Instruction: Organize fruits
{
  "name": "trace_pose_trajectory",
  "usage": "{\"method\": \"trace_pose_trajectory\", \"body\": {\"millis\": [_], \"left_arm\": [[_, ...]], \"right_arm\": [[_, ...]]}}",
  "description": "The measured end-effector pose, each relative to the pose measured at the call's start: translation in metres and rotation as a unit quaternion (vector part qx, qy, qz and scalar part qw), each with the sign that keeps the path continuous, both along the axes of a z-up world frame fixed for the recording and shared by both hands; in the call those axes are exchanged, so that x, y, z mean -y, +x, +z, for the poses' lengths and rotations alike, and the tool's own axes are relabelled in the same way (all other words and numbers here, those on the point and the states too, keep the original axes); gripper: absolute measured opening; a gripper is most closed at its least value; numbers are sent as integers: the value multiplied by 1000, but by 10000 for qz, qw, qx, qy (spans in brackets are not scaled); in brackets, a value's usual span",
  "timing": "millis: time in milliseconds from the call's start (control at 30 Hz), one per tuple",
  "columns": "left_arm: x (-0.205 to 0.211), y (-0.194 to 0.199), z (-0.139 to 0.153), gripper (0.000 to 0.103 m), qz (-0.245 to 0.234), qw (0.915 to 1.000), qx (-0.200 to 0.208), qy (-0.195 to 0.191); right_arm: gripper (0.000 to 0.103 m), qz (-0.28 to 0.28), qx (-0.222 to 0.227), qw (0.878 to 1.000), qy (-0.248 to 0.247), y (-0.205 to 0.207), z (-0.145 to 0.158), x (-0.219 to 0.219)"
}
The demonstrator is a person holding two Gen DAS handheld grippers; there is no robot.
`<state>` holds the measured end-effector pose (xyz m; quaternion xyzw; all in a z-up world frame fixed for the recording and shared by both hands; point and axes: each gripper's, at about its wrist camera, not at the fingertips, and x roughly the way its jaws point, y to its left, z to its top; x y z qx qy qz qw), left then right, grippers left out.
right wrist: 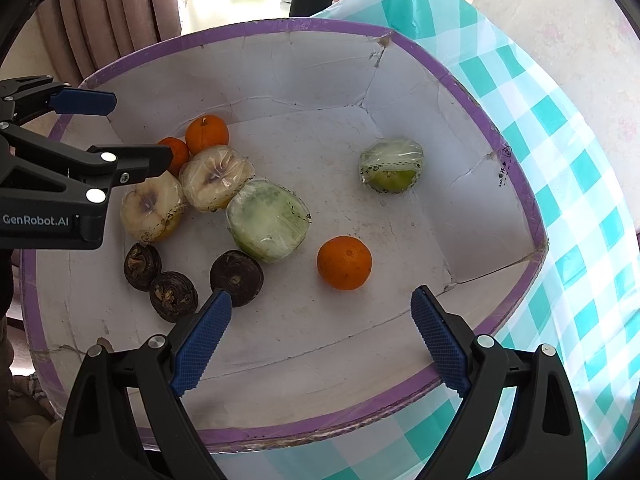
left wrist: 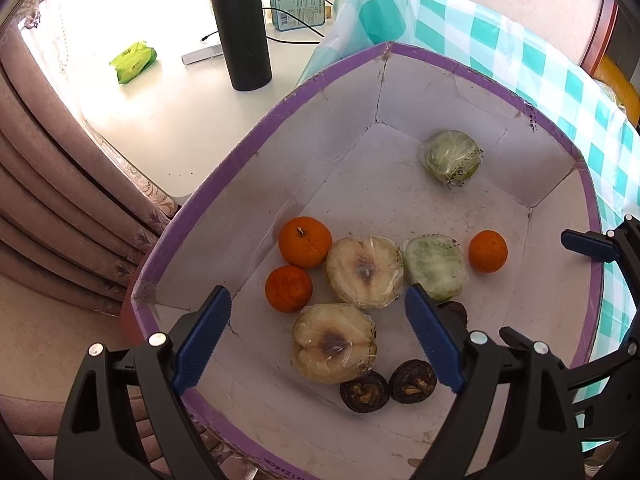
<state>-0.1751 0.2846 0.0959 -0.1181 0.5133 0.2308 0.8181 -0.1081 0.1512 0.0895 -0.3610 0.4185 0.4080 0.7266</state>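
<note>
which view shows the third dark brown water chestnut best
The right wrist view: all three dark brown round water chestnuts lie in plain sight, the third just beyond the right tool's left finger. In the left wrist view it is mostly hidden behind the left tool's finger.

"GenRobot.AI" on left claw point(right wrist: 112, 132)

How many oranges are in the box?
3. Two oranges sit touching at the left, one behind the other; the third orange lies alone nearer the right. None seems hidden.
</note>
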Motion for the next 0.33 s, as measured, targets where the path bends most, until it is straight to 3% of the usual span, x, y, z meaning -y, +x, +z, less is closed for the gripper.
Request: {"method": "trace_pose_trajectory", "body": {"millis": [333], "left_arm": [[6, -1, 7, 89, 299, 9983, -382, 337]], "right_arm": [[88, -72, -177, 9993, 326, -3, 13, 4]]}}
